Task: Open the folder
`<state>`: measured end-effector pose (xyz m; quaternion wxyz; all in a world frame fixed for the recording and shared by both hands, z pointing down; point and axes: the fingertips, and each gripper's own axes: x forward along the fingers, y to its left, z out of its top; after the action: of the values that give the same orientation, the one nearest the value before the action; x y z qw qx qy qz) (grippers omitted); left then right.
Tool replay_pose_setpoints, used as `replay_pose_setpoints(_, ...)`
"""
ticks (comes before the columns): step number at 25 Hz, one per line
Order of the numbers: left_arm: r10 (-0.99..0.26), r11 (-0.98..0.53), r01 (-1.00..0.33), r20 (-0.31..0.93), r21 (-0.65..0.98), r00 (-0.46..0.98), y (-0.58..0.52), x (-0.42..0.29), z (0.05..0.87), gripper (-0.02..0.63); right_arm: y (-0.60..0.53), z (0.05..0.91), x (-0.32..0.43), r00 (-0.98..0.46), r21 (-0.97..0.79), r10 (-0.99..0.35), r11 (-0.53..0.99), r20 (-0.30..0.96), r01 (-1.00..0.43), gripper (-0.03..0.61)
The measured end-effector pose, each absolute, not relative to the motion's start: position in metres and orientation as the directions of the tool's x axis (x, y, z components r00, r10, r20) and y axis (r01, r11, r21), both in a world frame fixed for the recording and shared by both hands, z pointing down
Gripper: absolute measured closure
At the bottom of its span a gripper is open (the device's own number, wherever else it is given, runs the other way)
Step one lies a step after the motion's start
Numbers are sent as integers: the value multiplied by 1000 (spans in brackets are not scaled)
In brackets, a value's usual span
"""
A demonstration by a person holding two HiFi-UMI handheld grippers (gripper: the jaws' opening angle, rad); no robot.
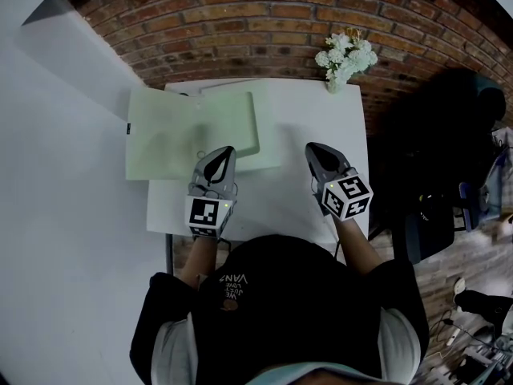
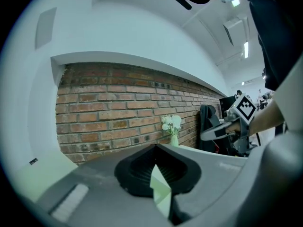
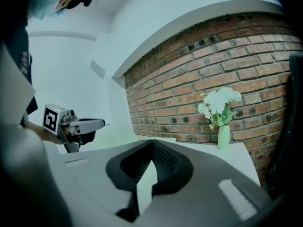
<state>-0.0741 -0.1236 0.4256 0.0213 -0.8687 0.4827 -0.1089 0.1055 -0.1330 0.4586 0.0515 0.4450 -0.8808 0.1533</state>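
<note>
A pale green folder (image 1: 164, 139) lies on the white table (image 1: 321, 111), spread out, with its left sheet hanging past the table's left edge. My left gripper (image 1: 228, 150) rests over the folder's near right part with its tips together. In the left gripper view the jaws of that gripper (image 2: 155, 146) meet at the tips, and pale green shows through the slit below them; whether a sheet is pinched I cannot tell. My right gripper (image 1: 309, 146) hovers over bare table right of the folder. It (image 3: 152, 141) is shut with nothing in it.
A small vase of white flowers (image 1: 345, 58) stands at the table's far right corner, against a brick wall (image 1: 264, 22). A dark chair (image 1: 449, 159) is off the table's right side. White wall runs along the left.
</note>
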Motion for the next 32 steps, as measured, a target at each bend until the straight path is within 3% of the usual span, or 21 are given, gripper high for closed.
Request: replay_pose_setpoints(32,-858,-508,-848,184,-152,480,-114,-95,428,614,-126,460,90,-579,-184,-779,549,241,-815,580)
